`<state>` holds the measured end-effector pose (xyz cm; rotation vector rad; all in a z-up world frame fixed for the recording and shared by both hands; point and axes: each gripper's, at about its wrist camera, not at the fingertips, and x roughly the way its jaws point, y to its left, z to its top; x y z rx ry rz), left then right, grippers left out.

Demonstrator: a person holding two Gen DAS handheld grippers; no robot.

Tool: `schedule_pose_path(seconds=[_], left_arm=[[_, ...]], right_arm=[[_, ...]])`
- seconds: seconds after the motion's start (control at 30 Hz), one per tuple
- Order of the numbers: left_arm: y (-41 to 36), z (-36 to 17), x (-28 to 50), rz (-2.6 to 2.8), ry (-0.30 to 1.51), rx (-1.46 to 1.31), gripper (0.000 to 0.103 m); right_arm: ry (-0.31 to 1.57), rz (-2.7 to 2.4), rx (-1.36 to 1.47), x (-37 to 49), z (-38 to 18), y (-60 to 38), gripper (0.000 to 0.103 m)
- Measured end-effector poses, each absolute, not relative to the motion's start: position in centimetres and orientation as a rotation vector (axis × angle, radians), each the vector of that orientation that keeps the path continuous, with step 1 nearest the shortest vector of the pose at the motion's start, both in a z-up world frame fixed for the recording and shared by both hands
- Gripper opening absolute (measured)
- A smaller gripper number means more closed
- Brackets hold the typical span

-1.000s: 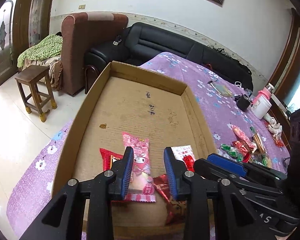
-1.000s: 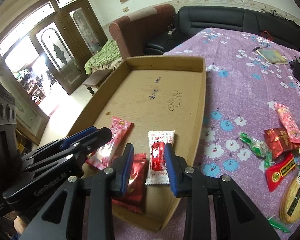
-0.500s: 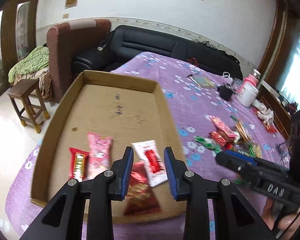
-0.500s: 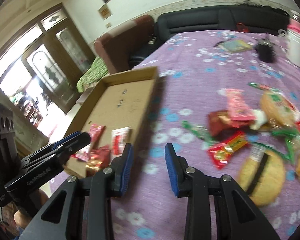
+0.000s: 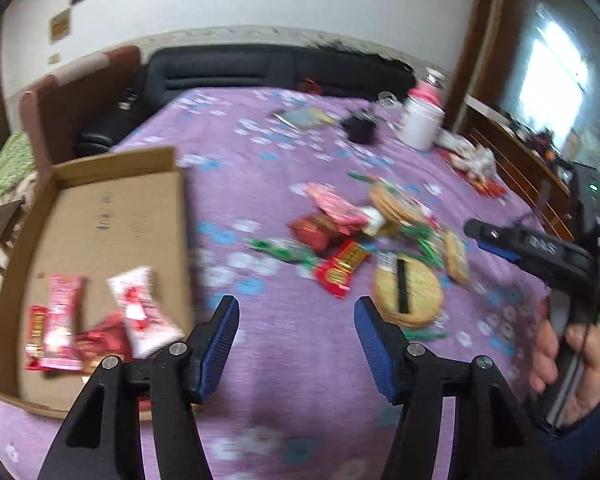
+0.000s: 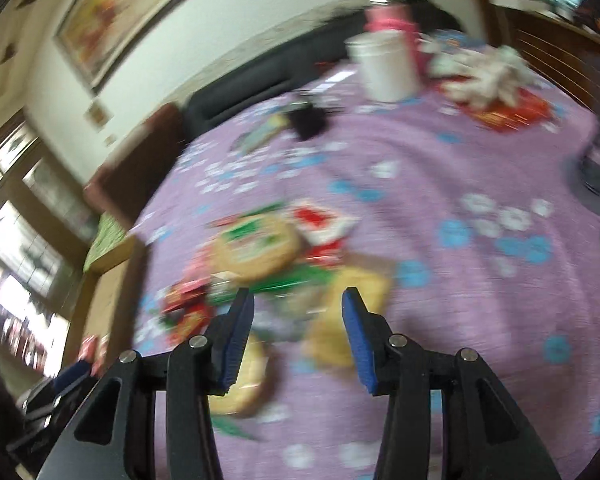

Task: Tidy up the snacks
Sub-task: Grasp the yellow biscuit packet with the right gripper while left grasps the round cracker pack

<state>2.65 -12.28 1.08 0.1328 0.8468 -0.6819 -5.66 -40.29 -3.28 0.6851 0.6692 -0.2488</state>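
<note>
1. The left claw, black with ribbed blue pads, is opening with nothing between its jaws, only the purple flowered cloth of the table beneath.
2. The right claw is also opening, empty, above the blurred snack pile.
3. A shallow cardboard tray sits at the table's left edge; four crinkly packets, pink, red and white, lie flat at its near end.
4. The loose snacks lie mid-table: round golden cakes in clear wrap, red and green foil packets.
5. A white tub stands near the far edge.
</note>
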Motion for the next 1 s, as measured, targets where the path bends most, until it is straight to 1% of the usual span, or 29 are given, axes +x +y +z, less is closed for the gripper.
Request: schedule_pose_path(seconds=[0.03,0.07,0.1,0.2,0.23,0.27,0.33,0.4,0.47,0.53,0.6,0.67,0.77,0.83,0.9,0.97,1.0], left_arm=[[-13.0,0.9,2.5,-0.699,0.865,0.135,0.068],[-13.7,0.7,2.4,-0.718,0.883,0.134,0.075],[-14.3,0.6,2.3,-0.732,0.895,0.134,0.079],[-16.0,0.2,1.6,-0.753,0.903,0.162,0.079],[-16.3,0.1,1.4,-0.756,0.901,0.172,0.079],[-16.7,-0.1,1.2,-0.761,0.901,0.181,0.079],[-16.9,-0.3,1.2,-0.768,0.910,0.184,0.079],[-17.4,-0.6,1.5,-0.770,0.922,0.180,0.079],[-17.8,-0.7,1.7,-0.769,0.932,0.183,0.079],[-18.4,-0.9,1.8,-0.771,0.944,0.193,0.082],[-19.3,-1.0,1.6,-0.767,0.949,0.223,0.087],[-20.2,-1.2,1.3,-0.761,0.952,0.256,0.090],[-21.6,-1.6,0.9,-0.767,0.949,0.295,0.091],[-22.8,-2.2,0.8,-0.742,0.950,0.342,0.091],[-24.0,-3.0,0.7,-0.739,0.961,0.374,0.091],[-25.1,-3.8,0.7,-0.735,0.970,0.394,0.091],[-25.5,-4.3,0.7,-0.737,0.971,0.399,0.091]], right_arm=[[0.672,-0.268,0.721,-6.0,-4.0,-41.4,0.044],[0.678,-0.273,0.743,-6.0,-4.6,-42.0,0.044],[0.694,-0.284,0.763,-5.9,-5.3,-42.5,0.044],[0.742,-0.286,0.772,-5.3,-6.4,-42.9,0.044],[0.751,-0.292,0.759,-4.9,-6.6,-42.6,0.046],[0.748,-0.301,0.735,-4.7,-6.4,-42.3,0.050],[0.757,-0.296,0.685,-4.0,-6.2,-41.4,0.063],[0.774,-0.311,0.602,-3.3,-6.1,-40.2,0.065],[0.800,-0.332,0.504,-2.6,-6.2,-39.2,0.064],[0.810,-0.347,0.452,-2.4,-6.2,-38.7,0.039],[0.814,-0.362,0.458,-2.8,-6.2,-39.0,0.035],[0.801,-0.404,0.477,-3.7,-6.0,-40.0,0.035],[0.772,-0.419,0.518,-4.6,-5.6,-41.1,0.035],[0.770,-0.418,0.534,-4.8,-5.7,-41.5,0.032],[0.771,-0.402,0.555,-4.9,-5.8,-41.6,0.031],[0.775,-0.400,0.550,-4.6,-5.7,-41.6,0.020],[0.779,-0.399,0.544,-4.6,-5.7,-41.5,0.017]])
